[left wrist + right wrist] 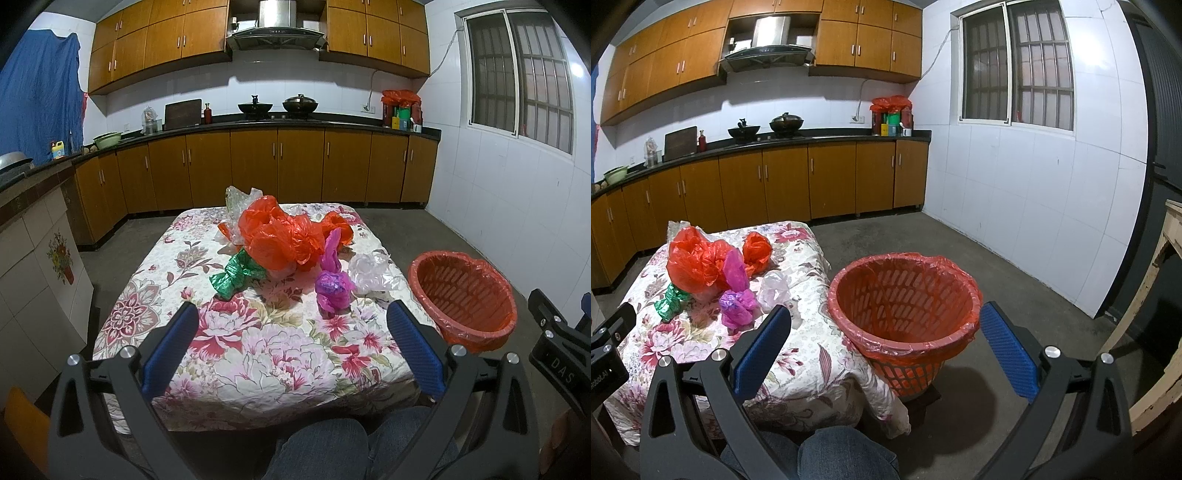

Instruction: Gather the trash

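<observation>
Crumpled plastic bags (284, 240) beside orange basket (905, 295)

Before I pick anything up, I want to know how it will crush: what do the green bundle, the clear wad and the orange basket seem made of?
Green bundle: thin glossy plastic film, creased with bright glints.
Clear wad: see-through crinkled film, probably a plastic bag.
Orange basket: apparently rigid moulded plastic, slotted walls, lined with a thin translucent red bag folded over the rim.
</observation>
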`<state>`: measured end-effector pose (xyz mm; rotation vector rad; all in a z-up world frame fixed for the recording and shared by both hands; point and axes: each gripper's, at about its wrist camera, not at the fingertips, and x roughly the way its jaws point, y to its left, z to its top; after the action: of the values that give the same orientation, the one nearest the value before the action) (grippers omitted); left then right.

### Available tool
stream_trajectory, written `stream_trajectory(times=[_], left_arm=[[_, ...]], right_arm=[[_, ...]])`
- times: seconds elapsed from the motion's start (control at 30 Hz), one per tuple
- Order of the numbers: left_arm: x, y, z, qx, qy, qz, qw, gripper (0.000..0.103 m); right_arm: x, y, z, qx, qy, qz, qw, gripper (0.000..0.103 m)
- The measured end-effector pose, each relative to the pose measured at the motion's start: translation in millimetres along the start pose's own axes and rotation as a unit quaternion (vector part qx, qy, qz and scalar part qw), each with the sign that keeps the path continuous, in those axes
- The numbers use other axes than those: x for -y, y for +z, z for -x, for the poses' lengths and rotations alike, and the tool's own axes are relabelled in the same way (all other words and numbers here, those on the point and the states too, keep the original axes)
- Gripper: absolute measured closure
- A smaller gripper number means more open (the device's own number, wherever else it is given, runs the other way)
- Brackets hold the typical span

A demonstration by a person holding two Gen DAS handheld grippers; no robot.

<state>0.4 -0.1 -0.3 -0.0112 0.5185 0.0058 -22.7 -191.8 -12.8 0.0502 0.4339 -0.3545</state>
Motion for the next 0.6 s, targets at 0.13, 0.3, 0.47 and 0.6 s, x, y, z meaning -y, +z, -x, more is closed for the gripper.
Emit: stream_trajectory(times=[0.13, 0.3, 0.47, 0.6], left_arm=[[0.1, 0.0, 0.0, 0.0, 0.0, 0.0, 1.0, 0.004], [0.1, 0.0, 0.1, 0.0, 0.0, -0.001, 1.0, 0.004], [0.1, 0.0, -0.1, -0.001, 0.0, 0.0, 1.0, 0.004], [0.1, 0.0, 0.0, -0.001, 0.0, -0.001, 1.0, 0.004]], right_arm=[[0.3, -0.3, -0.4, 0.0, 0.0, 0.0, 1.0, 0.002], [0.6, -0.6, -0.8, -0.001, 0.0, 0.0, 1.0, 0.002], [0.8, -1.1, -1.2, -0.001, 0.0, -0.001, 1.0, 0.002], [1.1, -1.3, -1.7, -0.002, 0.0, -0.002, 1.0, 0.002]])
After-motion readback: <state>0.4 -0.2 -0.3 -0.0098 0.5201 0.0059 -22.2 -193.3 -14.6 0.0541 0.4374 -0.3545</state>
